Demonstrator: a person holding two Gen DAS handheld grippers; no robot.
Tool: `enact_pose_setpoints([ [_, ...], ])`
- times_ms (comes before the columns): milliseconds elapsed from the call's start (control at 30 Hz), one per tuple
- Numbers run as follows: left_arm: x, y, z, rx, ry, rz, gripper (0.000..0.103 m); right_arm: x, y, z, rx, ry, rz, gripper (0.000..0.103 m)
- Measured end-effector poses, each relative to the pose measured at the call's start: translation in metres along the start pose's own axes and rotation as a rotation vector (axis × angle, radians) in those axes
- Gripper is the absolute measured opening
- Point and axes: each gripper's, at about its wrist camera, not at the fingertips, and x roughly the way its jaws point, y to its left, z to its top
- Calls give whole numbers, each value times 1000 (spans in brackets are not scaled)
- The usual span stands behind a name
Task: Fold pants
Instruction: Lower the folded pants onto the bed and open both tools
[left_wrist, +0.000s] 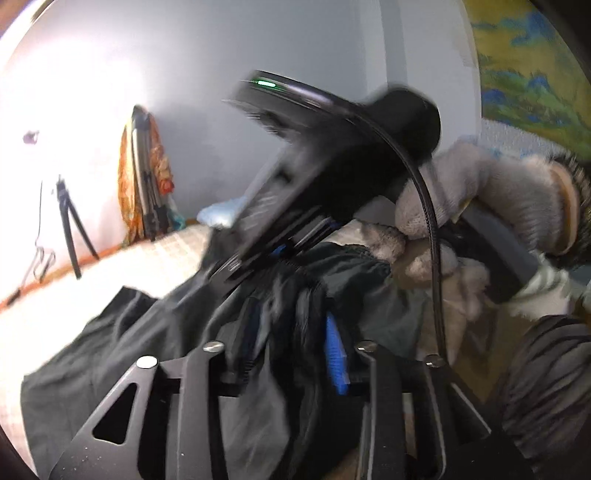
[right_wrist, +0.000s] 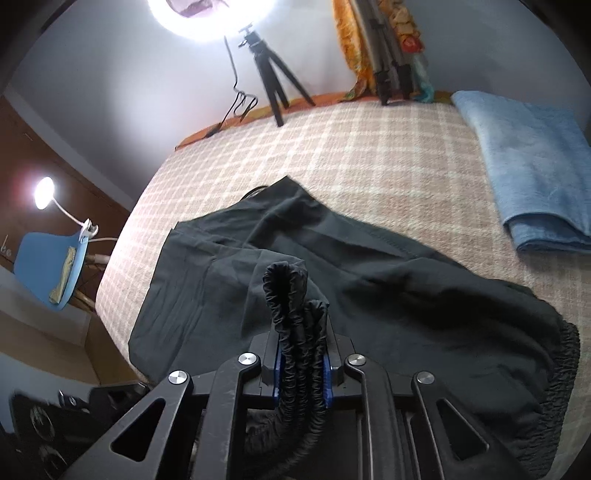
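A ring light (right_wrist: 212, 14) on a tripod (right_wrist: 271, 79) brightens the pale wall (right_wrist: 110, 92) behind a checked bed (right_wrist: 369, 155).

The pants (right_wrist: 369, 280) are thin, matt black cloth with a puckered elastic waistband. The bed (right_wrist: 369, 147) wears coarse checked weave. The far-right towel (right_wrist: 535, 177) looks soft, fuzzy blue. Each hand-held gripper shows matt black plastic with shiny metal rivets.

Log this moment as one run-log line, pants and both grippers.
task: fold pants | black pants crumpled on checked bed cover | right gripper shut on gathered waistband | left gripper around cloth, grip unclear
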Motion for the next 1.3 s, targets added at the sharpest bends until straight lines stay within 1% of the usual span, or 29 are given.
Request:
enact_pose_setpoints([
  [67,-16,12,-4,-40,11,-10,40,-4,-10,-1,15,-16,-7,14],
  [133,-38,26,-11,-65,14,18,40,-8,-20,-3,22,-29,-25,14],
  [233,-68,56,-24,-102,36,123,40,-16,-37,-4,41,-35,-32,14],
  [267,-77,70,-30,-109,54,179,41,-19,-43,-5,45,-34,-35,14],
  [333,-84,90,-40,-96,85,260,41,-24,-53,-6,51,-34,-48,14],
  [367,-87,104,-46,-93,113,312,41,-28,-59,-6,56,-37,-55,14],
  [433,-89,123,-52,-112,143,354,41,-35,-69,-7,69,-43,-62,14],
  [533,-83,139,-58,-113,172,381,41,-43,-85,-7,90,-41,-74,14],
  [600,-76,144,-59,-106,196,373,41,-47,-97,-9,108,-38,-90,14],
  [733,-61,143,-62,-111,232,314,41,-56,-120,-14,146,-34,-105,14],
  [900,-56,141,-64,-138,240,283,41,-61,-148,-18,184,-33,-119,14],
  [1000,-50,138,-67,-140,256,262,41,-61,-159,-21,177,-27,-137,14],
  [1133,-45,128,-77,-117,292,234,41,-59,-170,-25,177,-13,-159,14],
  [1300,-40,120,-89,-102,329,223,41,-61,-184,-29,185,-11,-192,14],
])
